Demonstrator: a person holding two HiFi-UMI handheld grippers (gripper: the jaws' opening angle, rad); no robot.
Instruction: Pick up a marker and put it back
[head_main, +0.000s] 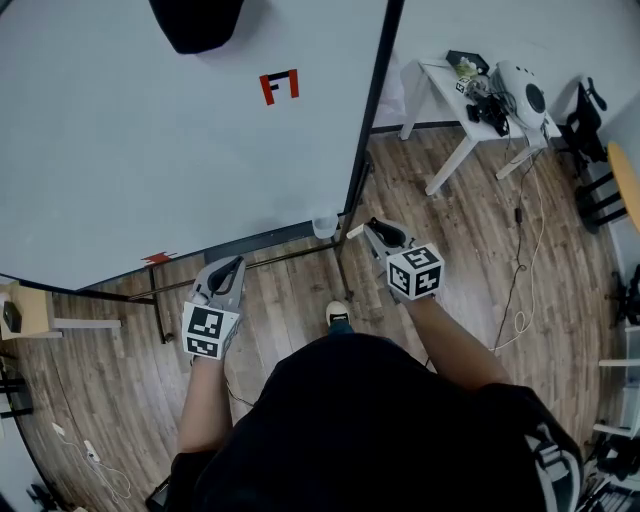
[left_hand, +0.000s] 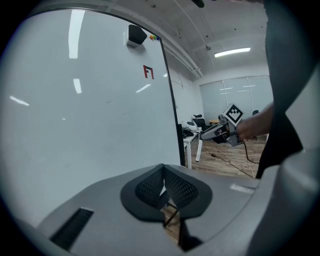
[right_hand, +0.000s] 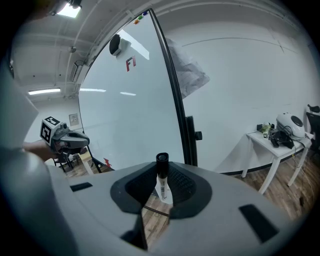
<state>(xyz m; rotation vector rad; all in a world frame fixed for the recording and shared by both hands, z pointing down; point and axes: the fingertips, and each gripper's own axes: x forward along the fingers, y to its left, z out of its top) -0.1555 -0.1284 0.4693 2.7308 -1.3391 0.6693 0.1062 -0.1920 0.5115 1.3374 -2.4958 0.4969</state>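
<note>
My right gripper (head_main: 374, 228) is shut on a marker (right_hand: 162, 176). The marker has a white barrel and a black cap, and the cap end points forward between the pads. In the head view its white end (head_main: 353, 231) sticks out to the left of the jaws, near the whiteboard's right edge. My left gripper (head_main: 231, 266) hangs lower left in front of the whiteboard (head_main: 150, 150). Its pads (left_hand: 176, 189) meet at the tip with nothing between them. Each gripper shows in the other's view: the right gripper (left_hand: 212, 132) and the left gripper (right_hand: 80, 140).
The whiteboard carries a red mark (head_main: 279, 86) and a black object (head_main: 197, 22) at its top. A small clear cup (head_main: 324, 225) sits by the board's black frame post (head_main: 365, 140). A white table (head_main: 440, 95) with gear stands at the back right. Cables trail over the wooden floor (head_main: 520, 270).
</note>
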